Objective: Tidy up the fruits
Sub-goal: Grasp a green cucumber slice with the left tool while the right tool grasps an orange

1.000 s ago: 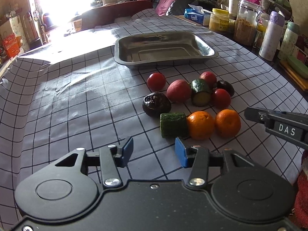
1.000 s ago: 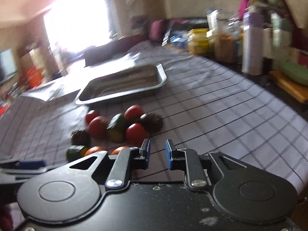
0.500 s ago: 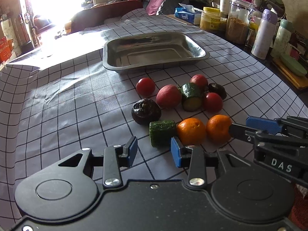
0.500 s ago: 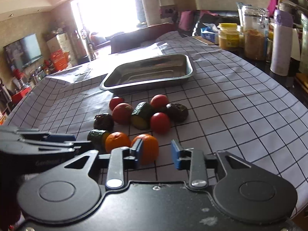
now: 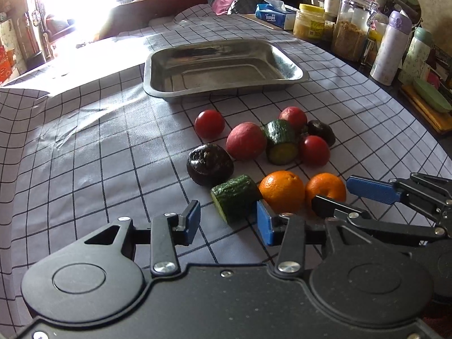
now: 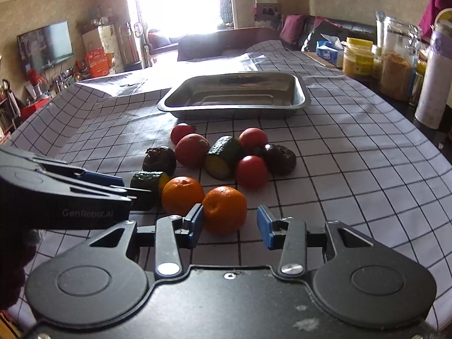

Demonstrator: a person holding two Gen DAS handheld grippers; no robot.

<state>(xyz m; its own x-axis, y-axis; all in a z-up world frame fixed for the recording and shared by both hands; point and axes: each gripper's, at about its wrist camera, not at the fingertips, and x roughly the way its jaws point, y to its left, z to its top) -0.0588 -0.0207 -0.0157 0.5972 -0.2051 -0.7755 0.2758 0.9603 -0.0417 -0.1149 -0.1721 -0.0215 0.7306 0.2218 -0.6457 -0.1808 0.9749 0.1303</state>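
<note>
On the checked cloth lies a cluster of produce: two oranges, red tomatoes, two dark fruits and two cucumber pieces. My left gripper [image 5: 228, 223] is opening, with the near cucumber piece [image 5: 236, 197] just ahead of its blue pads and untouched. My right gripper [image 6: 229, 224] is also opening around the right orange [image 6: 224, 207], which sits between its pads without being squeezed. The other orange [image 6: 182, 195] lies just left of it. An empty steel tray [image 5: 226, 90] stands beyond the cluster.
Jars [image 5: 349, 36], a pale flask [image 5: 388, 50] and a tissue box [image 5: 271, 15] line the table's right edge. A dark fruit [image 5: 209, 163], a red fruit [image 5: 245, 140] and the second cucumber piece [image 5: 281, 141] lie between the grippers and the tray.
The right gripper rolled level, came in on the right orange and went from shut to open. The left gripper closed in on the cucumber piece, and its jaws narrowed, then widened.
</note>
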